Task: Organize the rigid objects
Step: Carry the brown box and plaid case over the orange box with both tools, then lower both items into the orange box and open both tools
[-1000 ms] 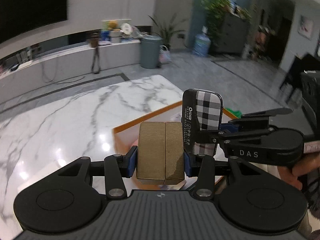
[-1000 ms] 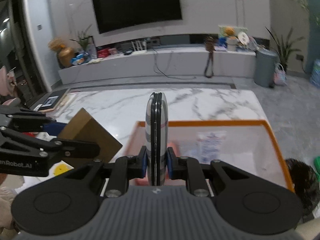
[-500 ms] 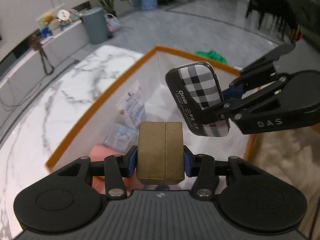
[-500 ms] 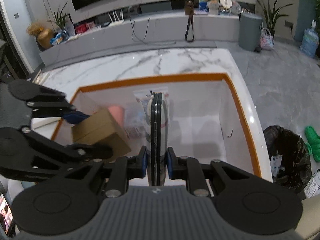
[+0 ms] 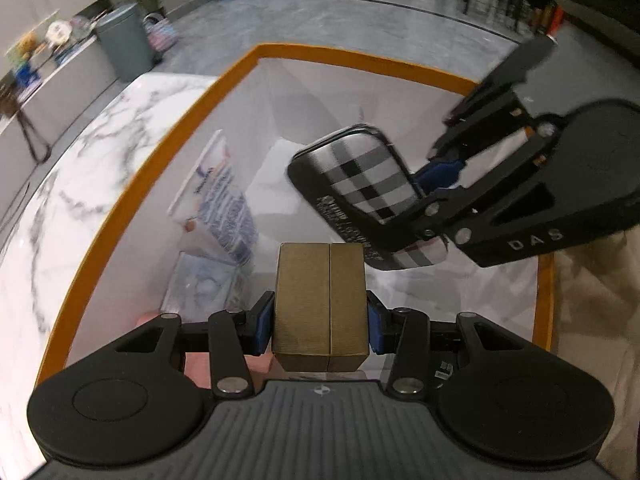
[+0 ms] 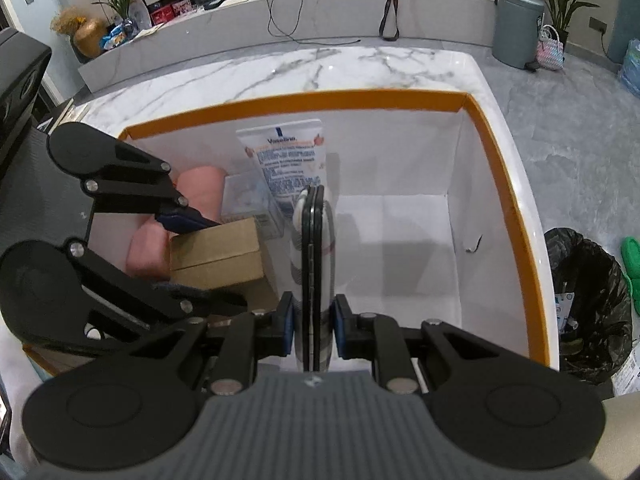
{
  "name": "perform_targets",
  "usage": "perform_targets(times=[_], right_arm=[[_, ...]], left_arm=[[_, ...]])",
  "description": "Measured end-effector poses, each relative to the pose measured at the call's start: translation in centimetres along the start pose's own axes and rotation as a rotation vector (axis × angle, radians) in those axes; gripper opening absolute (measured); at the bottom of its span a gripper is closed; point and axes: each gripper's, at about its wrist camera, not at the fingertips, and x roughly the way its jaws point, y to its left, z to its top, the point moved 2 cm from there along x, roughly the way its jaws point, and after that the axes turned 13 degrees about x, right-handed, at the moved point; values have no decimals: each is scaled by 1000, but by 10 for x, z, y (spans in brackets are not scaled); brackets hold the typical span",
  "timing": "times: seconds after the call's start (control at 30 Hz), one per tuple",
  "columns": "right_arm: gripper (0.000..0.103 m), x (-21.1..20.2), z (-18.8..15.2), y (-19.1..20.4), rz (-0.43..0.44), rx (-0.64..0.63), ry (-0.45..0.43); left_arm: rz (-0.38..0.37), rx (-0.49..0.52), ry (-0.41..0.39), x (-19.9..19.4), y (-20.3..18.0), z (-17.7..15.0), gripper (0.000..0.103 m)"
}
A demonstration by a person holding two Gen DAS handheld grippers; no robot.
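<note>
Two tools: both loaded, inside white orange-rimmed bin [image 6: 504, 184] on the table, ready to set down.
Left tool [image 5: 320, 320]: clamps brown cardboard box [image 5: 320, 300] beside the packed pink items.
Right tool [image 6: 314, 326]: pinches flat plaid case [image 6: 314, 272] edgewise over bare floor.

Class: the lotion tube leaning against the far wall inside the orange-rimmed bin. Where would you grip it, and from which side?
Grip the lotion tube across its flat upper body, coming from above. It leans nearly upright against the bin wall, its top end free. Lower down, a clear box and the plaid case in the right tool crowd it.
</note>
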Motion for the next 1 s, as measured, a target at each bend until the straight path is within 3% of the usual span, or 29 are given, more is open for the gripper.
perform_targets(times=[0.27,0.37,0.47,0.73,0.9,1.0], right_arm=[[18,9,1,3,-7,-20,43],[18,12,0,2,-3,-18,63],[18,14,-1,2,-4,-18,81],[19,21,18,-5,41,18,193],[19,31,31,-12,46,60,234],[19,34,37,-15,87,114,257]], left_arm=[[12,86,51,21,-5,3,52],[27,107,63,22,-6,4,57],[57,108,56,18,-3,3,71],[36,91,19,6,-2,2,70],[74,168,82,14,-12,-2,61],[72,167,67,12,-11,-5,61]])
